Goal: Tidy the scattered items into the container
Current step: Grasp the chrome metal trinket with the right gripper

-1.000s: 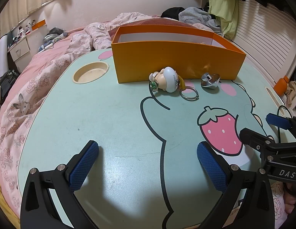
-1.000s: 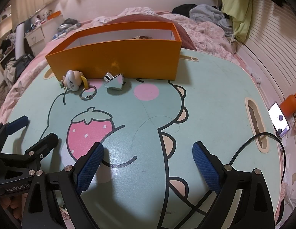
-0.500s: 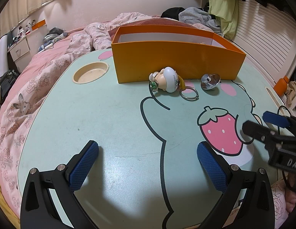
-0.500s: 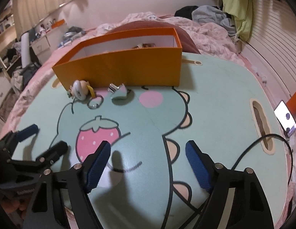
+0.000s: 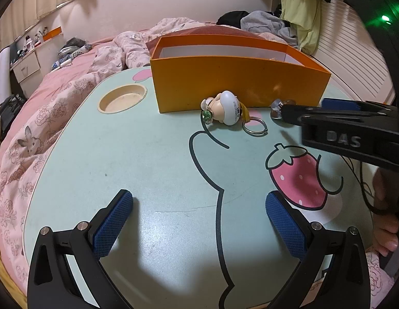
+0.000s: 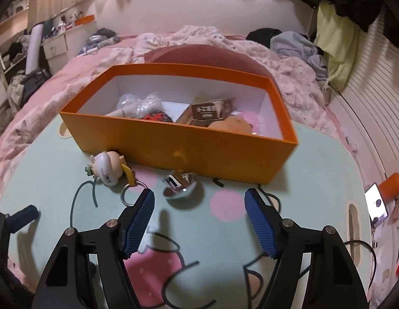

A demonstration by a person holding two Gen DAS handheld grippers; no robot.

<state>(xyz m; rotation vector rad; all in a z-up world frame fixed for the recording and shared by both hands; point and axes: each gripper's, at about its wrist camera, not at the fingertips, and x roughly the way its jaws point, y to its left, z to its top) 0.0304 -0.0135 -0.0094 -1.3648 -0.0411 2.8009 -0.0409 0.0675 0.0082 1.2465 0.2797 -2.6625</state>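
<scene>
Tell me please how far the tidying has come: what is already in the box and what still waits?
Done: the orange box already holds several items, among them a clear plastic bag and a brown packet. In hand: nothing; the right gripper is open near the silver metal piece, and the left gripper is open over bare table. Left: the metal piece and the figurine keychain, both lying in front of the box.

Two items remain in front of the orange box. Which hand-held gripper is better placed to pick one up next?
Right. The right hand-held gripper is open just short of the shiny metal piece by the orange box. The left hand-held gripper is open too, but far back from the figurine keychain.
</scene>
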